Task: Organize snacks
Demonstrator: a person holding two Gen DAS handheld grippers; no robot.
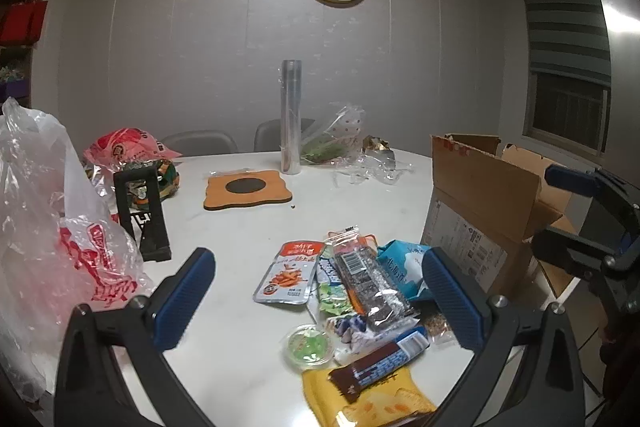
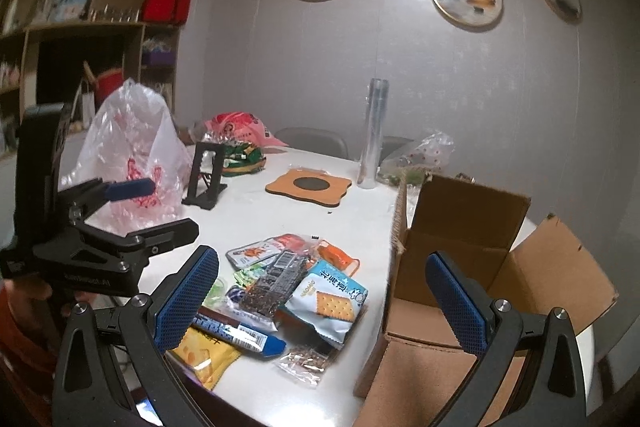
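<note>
The white bench (image 1: 240,227) carries everything. Largest on it is the open cardboard box (image 2: 460,251) at its right edge, flaps up and spread; the part of its inside that shows from the right wrist view is bare cardboard, and the bottom is hidden. At the left stands a crumpled clear plastic bag with red print (image 1: 48,227); what it holds cannot be made out. Behind it lies a pink printed bag (image 1: 124,147) on a green packet, and at the far side a clear bag with green contents (image 1: 336,139) beside an upright clear roll (image 1: 291,115). A black stand (image 1: 142,211) and an orange mat with a dark disc (image 1: 248,187) sit nearer the middle.

The snack pile (image 1: 352,299) lies loose on the bench just left of the box, none of it inside. It includes a blue cracker packet (image 2: 332,299), a long dark seed bar (image 1: 368,283), a red-and-silver pouch (image 1: 288,271), a yellow packet (image 1: 368,399), a brown-and-blue bar (image 1: 380,359) and a small round green cup (image 1: 310,345).

The left claw (image 1: 320,299) is spread wide, empty, and hangs above the pile, the snacks showing between its blue pads. The right claw (image 2: 324,303) is likewise wide and empty, with the cracker packet between its fingers and the box just behind its right finger.
</note>
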